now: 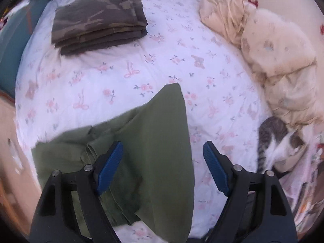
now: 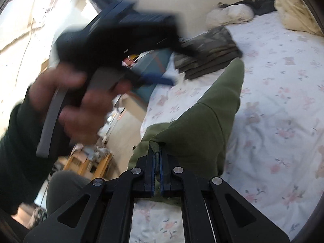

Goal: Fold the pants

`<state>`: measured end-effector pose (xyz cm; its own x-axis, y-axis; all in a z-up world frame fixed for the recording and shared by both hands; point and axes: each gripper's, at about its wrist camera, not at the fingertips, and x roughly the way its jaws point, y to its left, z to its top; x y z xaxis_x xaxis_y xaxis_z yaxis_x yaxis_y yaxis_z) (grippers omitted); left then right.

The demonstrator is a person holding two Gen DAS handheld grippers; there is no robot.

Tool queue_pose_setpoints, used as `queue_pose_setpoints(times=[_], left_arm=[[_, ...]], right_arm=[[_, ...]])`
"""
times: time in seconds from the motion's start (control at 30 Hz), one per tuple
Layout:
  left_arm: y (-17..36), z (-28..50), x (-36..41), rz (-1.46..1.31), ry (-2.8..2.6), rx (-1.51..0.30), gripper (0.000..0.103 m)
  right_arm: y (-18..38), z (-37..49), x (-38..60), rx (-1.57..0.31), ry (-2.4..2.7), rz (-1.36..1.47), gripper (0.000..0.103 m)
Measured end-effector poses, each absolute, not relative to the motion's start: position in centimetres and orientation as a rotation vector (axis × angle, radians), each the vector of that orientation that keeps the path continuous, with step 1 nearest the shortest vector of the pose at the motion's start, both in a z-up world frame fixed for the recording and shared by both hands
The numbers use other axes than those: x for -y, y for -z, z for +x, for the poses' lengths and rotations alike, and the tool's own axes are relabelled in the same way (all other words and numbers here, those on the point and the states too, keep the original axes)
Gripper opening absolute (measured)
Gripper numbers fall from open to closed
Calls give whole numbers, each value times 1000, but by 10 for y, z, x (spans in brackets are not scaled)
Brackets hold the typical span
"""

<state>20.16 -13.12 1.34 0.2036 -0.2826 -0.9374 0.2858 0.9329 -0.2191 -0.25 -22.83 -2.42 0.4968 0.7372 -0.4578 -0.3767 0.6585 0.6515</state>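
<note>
Olive green pants (image 1: pixel 158 141) lie on the floral bed sheet (image 1: pixel 121 77), partly lifted. My left gripper (image 1: pixel 163 151) is open above them, its left finger over the fabric, nothing between the jaws. My right gripper (image 2: pixel 157 151) is shut on an edge of the green pants (image 2: pixel 202 125) and holds it up off the bed. The left gripper (image 2: pixel 129 40) shows blurred in the right wrist view, held in a hand at upper left.
Folded camouflage pants (image 1: pixel 97 20) lie at the far side of the bed, also in the right wrist view (image 2: pixel 208 50). A cream duvet (image 1: pixel 273 56) is bunched on the right. A grey and white cat (image 1: pixel 281 143) sits at the right edge.
</note>
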Motion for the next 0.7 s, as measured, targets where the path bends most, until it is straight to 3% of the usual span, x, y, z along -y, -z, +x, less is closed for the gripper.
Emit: queue_pose_setpoints(times=[0.07,0.17,0.27,0.5,0.7], left_arm=[[-6,209,140,54,400,-1335,74],[3,213,141,105,404,-1351,62],[4,211,129,129,407,-1346,11],[-29,200,50,108,391,-1255,6],[-16,193,-50,8,287,-1277,6]], right_arm=[[25,-3,221,-798,-750,505,3],[26,-6,214,-809,-800,484,3],[23,-12,202,-812,-848,461,3],[10,-14,161,-807,-930,430,3],[26,-8,88,-883,-1002,396,3]])
